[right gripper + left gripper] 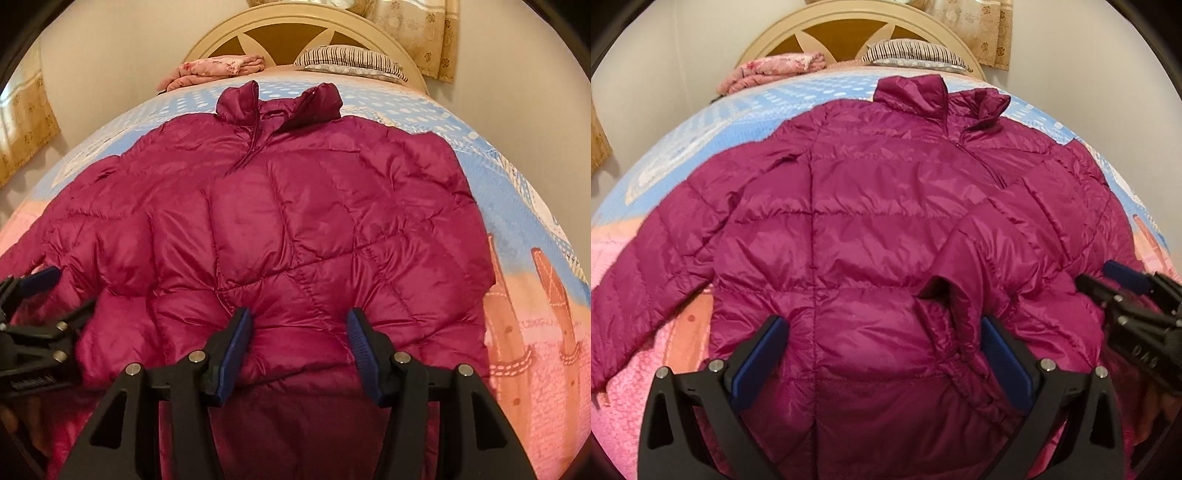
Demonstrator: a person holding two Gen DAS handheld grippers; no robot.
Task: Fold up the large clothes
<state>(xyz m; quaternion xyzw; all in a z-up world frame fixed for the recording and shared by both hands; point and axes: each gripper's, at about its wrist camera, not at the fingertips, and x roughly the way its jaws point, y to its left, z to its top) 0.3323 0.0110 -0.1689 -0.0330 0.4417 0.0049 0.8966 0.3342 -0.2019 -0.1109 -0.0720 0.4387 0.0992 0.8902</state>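
Note:
A magenta quilted puffer jacket (871,221) lies front up on the bed, collar toward the headboard. One sleeve is folded across the front, its cuff (938,291) near the middle; the other sleeve (646,280) stretches out to the left. My left gripper (886,332) hovers open over the jacket's lower front with nothing pinched. My right gripper (299,328) is down on the jacket's (295,229) lower part, where a puffy bulge of fabric fills the gap between its blue pads (236,343) and creases run to both tips. The right gripper (1108,284) also shows at the jacket's right side.
The bedspread (517,332) is pink near me and blue with white dots farther up. A striped pillow (351,61) and a folded pink blanket (218,70) lie by the cream headboard (295,22). Curtains (417,33) hang behind. The left gripper (62,295) shows at the left.

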